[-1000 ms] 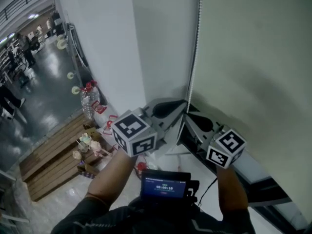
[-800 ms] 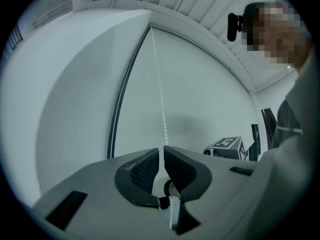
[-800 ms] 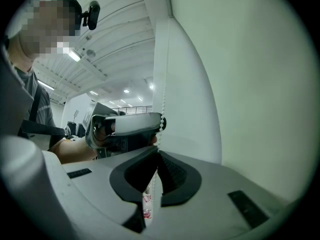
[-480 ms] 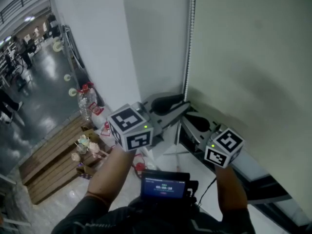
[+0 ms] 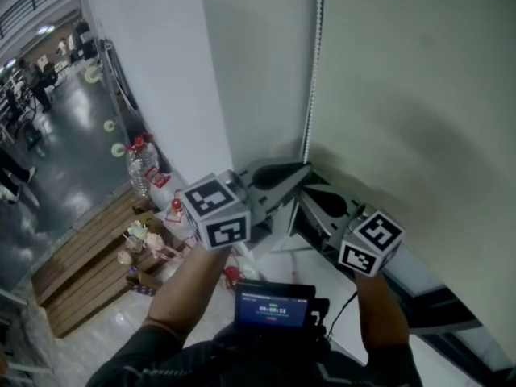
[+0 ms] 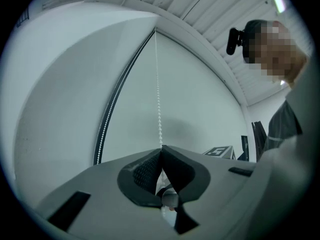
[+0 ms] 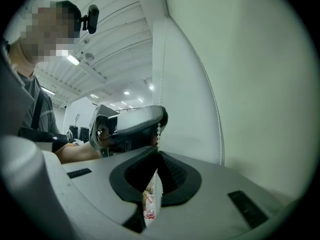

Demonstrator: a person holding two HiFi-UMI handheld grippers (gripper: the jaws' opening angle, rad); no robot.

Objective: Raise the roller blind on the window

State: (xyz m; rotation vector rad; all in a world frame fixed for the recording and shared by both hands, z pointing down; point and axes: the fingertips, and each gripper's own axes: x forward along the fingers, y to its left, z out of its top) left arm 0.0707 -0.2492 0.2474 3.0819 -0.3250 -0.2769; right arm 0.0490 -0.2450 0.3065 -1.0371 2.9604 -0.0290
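Red-capped bottle [image 5: 143, 166] down on floor [image 5: 68, 156], contents unclear. Closing left gripper [image 6: 161, 148] jaws on bead chain [image 6: 158, 96]; pinching same chain lower with right gripper [image 7: 157, 153].

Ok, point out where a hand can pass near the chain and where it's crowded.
Free: the upper blind fabric right of the bead chain, and the white wall left of it. Crowded: the chain's lower end, where the left gripper, jaws closing on the chain, meets the right gripper, shut on it. The floor at left holds bottles and a pallet.
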